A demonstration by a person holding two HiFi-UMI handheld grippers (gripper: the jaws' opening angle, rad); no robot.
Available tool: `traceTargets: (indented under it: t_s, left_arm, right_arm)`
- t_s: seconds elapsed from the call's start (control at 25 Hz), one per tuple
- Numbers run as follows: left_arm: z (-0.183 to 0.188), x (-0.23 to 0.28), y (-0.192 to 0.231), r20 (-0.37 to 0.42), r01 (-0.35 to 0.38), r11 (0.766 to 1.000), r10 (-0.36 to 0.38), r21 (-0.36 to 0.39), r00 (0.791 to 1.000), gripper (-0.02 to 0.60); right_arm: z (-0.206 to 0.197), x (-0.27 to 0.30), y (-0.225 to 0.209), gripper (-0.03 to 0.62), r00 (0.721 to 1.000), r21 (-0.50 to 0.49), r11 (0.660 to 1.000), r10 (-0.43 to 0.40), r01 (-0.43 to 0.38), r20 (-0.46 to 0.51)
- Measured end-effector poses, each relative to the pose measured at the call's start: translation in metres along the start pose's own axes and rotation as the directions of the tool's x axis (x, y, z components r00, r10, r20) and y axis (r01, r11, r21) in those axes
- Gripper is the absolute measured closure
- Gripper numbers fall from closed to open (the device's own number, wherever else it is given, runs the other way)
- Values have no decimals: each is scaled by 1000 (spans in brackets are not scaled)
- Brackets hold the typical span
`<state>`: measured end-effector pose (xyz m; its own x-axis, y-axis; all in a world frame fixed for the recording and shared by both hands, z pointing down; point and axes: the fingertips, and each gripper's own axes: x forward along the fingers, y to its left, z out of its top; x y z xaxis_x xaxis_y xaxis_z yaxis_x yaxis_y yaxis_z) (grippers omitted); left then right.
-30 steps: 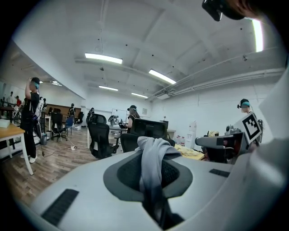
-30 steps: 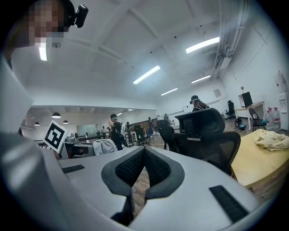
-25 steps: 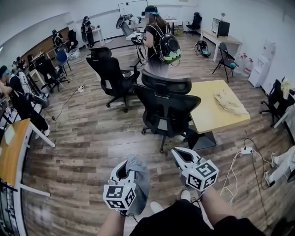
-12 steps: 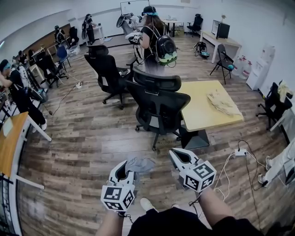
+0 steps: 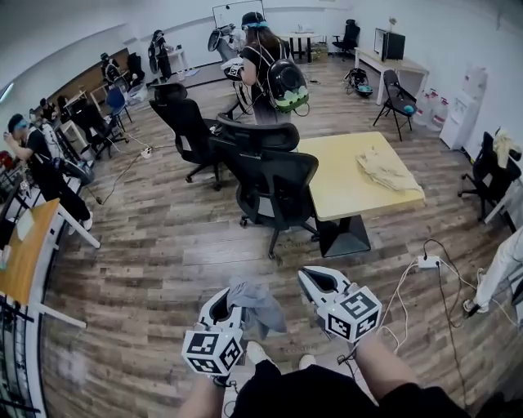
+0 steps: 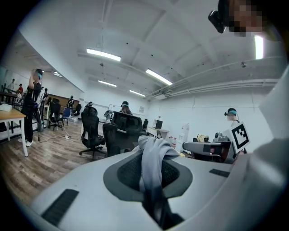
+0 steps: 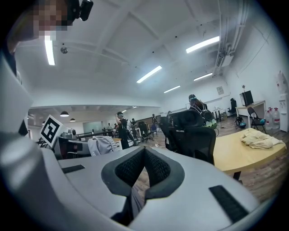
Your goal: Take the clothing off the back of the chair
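Around you: an open office with a wood floor (image 5: 155,261), a yellow bench (image 5: 343,184) and other people at work.
On your bench lies a crumpled beige cloth (image 5: 388,170), toward its right side. Beyond the bench a person (image 5: 260,61) wearing a backpack (image 5: 288,84) stands facing away from you, with a whiteboard (image 5: 235,14) on the far wall. A white power strip (image 5: 428,262) lies on the floor to your right, cables trailing from it. At your left stands an orange-topped desk (image 5: 20,261), with another person (image 5: 41,167) near it.
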<state>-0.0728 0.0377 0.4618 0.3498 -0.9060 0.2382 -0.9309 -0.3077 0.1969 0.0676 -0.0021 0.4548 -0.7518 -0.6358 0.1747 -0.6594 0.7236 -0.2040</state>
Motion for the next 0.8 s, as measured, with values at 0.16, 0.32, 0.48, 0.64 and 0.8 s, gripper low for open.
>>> traceTargets:
  t_s: [0.16,0.32,0.48,0.64,0.8]
  left_arm:
    - [-9,-10,-21,4,-12,1000,12,-14,1000,522]
    - [-14,-13,-33,8,-17,1000,17,-14,1000,523]
    - [-13,-14,-36,14,-23,1000,23,-6,1000,522]
    - [-10,-12,-38,16,-25,1000,25,5,1000,523]
    - [-7,-8,-39,17,-30,999,30,19,999,523]
  right_arm:
    - [-8,-22,1,582,1000,-6,1000,17,-17,-6]
    - [-11,-33,1,582,1000,-13,999,30,-30,-6]
    - [-9,-35,1,582,999,-18,999,34,-34,-7]
    - [-8,-33,0,582,999,-21,999,44,-44,-1]
    - [-8,-30,-4,582,998,-18,998,55,-54,5]
